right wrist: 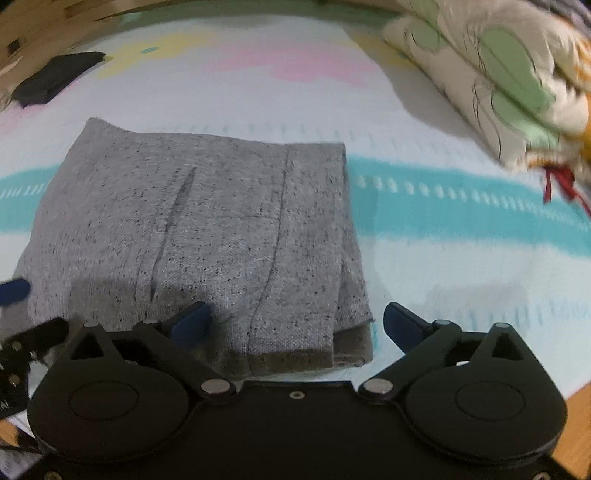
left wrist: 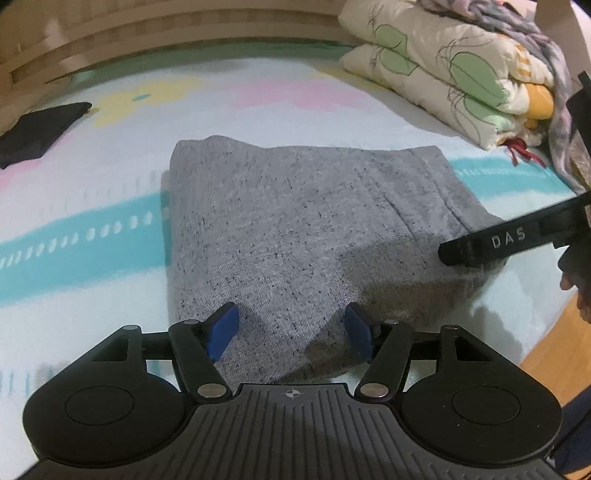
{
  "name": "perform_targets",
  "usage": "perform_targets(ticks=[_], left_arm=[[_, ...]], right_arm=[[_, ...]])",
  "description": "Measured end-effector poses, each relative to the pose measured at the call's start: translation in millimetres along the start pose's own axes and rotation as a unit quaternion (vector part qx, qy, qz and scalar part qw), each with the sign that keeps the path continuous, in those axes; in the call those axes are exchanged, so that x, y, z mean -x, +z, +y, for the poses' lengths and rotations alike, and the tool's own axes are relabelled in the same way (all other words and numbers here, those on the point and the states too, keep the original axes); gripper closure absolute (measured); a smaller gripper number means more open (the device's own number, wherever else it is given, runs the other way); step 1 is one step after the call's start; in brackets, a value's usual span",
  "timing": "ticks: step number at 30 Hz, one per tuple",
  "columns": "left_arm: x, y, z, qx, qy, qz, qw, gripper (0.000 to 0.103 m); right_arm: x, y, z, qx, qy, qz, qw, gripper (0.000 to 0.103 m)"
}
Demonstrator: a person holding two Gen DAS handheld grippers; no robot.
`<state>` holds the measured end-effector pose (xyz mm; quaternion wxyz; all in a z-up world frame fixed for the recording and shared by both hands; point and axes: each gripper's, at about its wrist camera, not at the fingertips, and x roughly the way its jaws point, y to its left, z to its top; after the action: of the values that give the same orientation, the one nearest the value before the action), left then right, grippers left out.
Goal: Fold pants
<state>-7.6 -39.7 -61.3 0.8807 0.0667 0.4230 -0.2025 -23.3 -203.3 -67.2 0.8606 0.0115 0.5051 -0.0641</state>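
The grey speckled pants (left wrist: 295,236) lie folded into a compact rectangle on the bed; they also show in the right wrist view (right wrist: 199,229). My left gripper (left wrist: 291,334) is open, its blue pads just above the near edge of the folded pants, holding nothing. My right gripper (right wrist: 295,326) is open over the pants' near right corner, empty. One black finger of the right gripper (left wrist: 491,243) shows in the left wrist view over the pants' right edge. A blue pad of the left gripper (right wrist: 13,290) shows at the left edge of the right wrist view.
The pastel patterned bed sheet (left wrist: 110,206) surrounds the pants. A stack of folded quilts (left wrist: 450,74) sits at the far right. A dark folded cloth (left wrist: 33,129) lies far left. A wooden headboard (left wrist: 147,33) runs along the back. Wooden floor (left wrist: 554,354) is at the near right.
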Motion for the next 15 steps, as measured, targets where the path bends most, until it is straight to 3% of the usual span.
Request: perform_targets(ticks=[7,15], left_arm=[[-1,6,-7,0.020,0.026,0.026,0.9991,0.039],[-3,14,-7,0.072,0.046,0.046,0.9953,0.039]], right_arm=[[-16,14,-23,-0.088,0.044,0.076,0.992,0.001],[-28,22,-32,-0.103,0.066,0.111,0.986,0.000]])
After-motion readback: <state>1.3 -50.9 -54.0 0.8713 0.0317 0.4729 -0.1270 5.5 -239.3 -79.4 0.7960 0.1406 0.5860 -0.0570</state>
